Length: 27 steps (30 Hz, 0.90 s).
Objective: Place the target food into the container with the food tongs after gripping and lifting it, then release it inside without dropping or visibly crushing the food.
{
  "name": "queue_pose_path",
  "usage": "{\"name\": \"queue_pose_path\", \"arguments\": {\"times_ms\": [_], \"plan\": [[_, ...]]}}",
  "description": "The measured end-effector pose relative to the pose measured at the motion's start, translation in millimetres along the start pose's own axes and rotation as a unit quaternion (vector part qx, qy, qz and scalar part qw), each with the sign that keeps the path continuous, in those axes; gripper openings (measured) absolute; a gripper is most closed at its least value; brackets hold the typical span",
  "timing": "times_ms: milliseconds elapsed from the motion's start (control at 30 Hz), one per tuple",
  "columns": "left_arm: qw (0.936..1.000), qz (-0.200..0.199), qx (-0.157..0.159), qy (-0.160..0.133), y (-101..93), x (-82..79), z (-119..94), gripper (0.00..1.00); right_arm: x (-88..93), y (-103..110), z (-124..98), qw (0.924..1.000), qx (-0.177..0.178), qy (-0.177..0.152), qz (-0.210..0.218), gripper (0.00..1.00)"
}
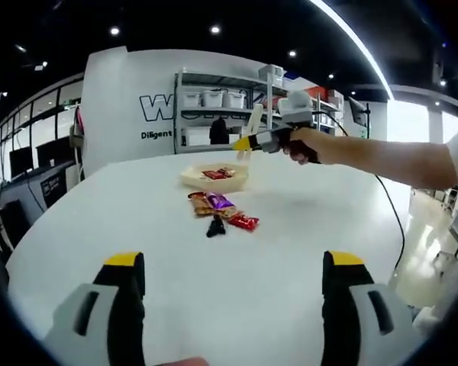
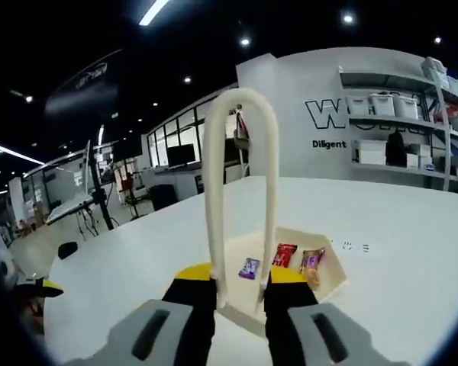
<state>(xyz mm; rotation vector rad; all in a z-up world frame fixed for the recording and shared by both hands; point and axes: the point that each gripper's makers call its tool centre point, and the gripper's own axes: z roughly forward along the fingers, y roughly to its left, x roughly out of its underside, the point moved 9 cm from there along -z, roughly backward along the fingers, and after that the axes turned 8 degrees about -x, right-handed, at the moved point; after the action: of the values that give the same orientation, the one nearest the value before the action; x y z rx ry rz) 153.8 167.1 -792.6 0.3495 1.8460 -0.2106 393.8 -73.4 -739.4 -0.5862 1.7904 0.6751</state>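
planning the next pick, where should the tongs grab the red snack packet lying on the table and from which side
Grip the red packet across its short width, near the middle, coming down from above. It lies flat at the near right end of the pile, so that side is open. A black item sits close to its left; keep the tongs tips off it.

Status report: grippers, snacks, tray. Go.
Left gripper open, empty. Right gripper shut on tongs, above tray. Three snacks in tray; more snacks on table. Nothing in the way.

Glossy foil snack wrappers (image 1: 220,203); smooth matt white table (image 1: 305,252).
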Motion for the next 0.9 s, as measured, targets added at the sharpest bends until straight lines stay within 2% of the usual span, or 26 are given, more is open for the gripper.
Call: {"name": "queue_pose_path", "arguments": {"times_ms": [167,267,467,600,700,900], "plan": [[1.0000,-0.001,0.000,-0.006,-1.4,-1.7,-6,0.95,1.9,12,-1,1.0000,-0.008,0.003,-0.004,0.17],[1.0000,-0.002,0.001,-0.008,-2.1,-1.9,-7,0.95,4.1,13,1,0.9997,-0.017,0.005,0.014,0.17],[1.0000,-0.002,0.006,-0.007,-4.1,0.7,-12,0.94,18.4,33,-2,0.9991,-0.033,0.014,0.024,0.18],[0.9999,-0.002,0.008,-0.006,-4.7,2.1,-14,0.94,29.9,47,-4,0.9991,-0.039,0.018,0.002,0.18],[0.9999,-0.001,0.009,-0.006,-4.5,2.9,-16,0.93,34.4,47,-4,0.9985,-0.047,0.018,0.021,0.18],[0.9999,-0.007,0.010,-0.011,-4.2,3.0,-16,0.93,42.4,60,-11,0.9980,-0.058,0.022,0.011,0.18]]}}
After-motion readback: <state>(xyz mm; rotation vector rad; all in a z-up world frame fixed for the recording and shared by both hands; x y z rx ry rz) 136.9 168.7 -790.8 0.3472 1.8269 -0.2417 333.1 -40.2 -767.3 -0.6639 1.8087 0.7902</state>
